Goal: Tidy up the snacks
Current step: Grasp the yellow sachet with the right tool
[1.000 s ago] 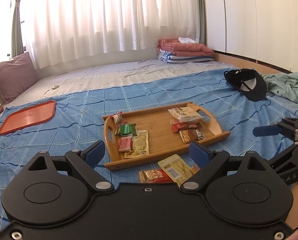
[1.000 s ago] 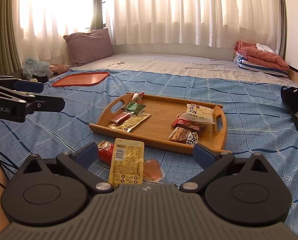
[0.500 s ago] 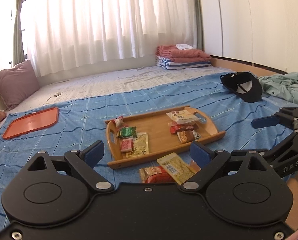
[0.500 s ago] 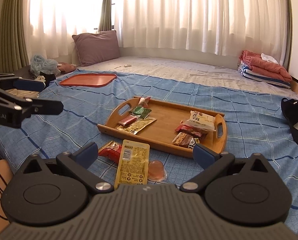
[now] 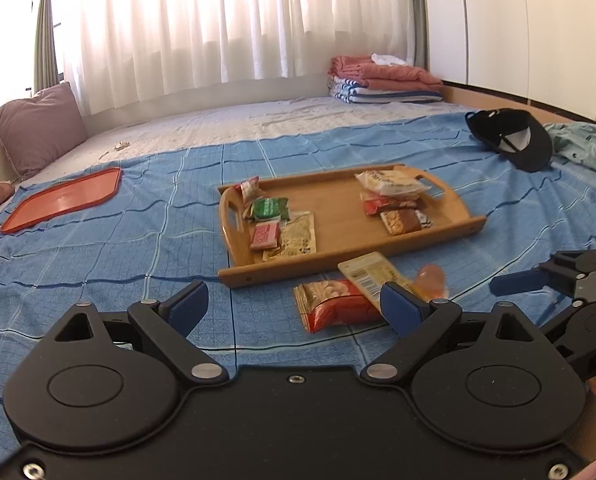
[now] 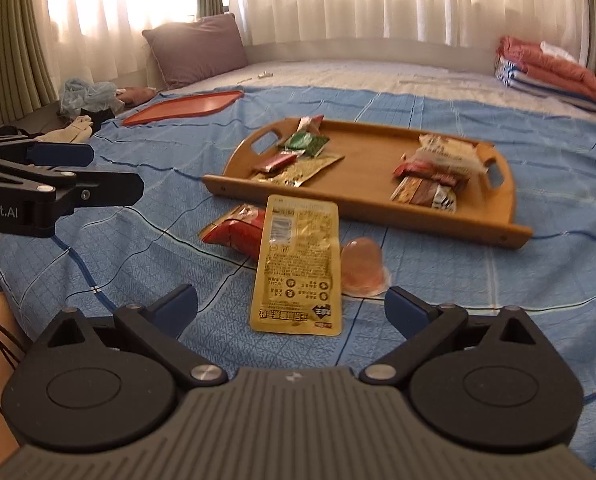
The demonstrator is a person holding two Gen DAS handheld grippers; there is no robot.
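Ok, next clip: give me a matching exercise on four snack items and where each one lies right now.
Things:
1. Green foil snack packet
2. White puffy snack bag
3. Pink jelly cup
4. Red crinkly snack bag

Places:
A. On the blue bedspread, partly under the yellow flat pouch
B. On the bedspread, right of the yellow pouch in the right wrist view
C. In the wooden tray, at its left end in both views
D. In the tray, at its right end

Pairs: 1-C, 2-D, 3-B, 4-A
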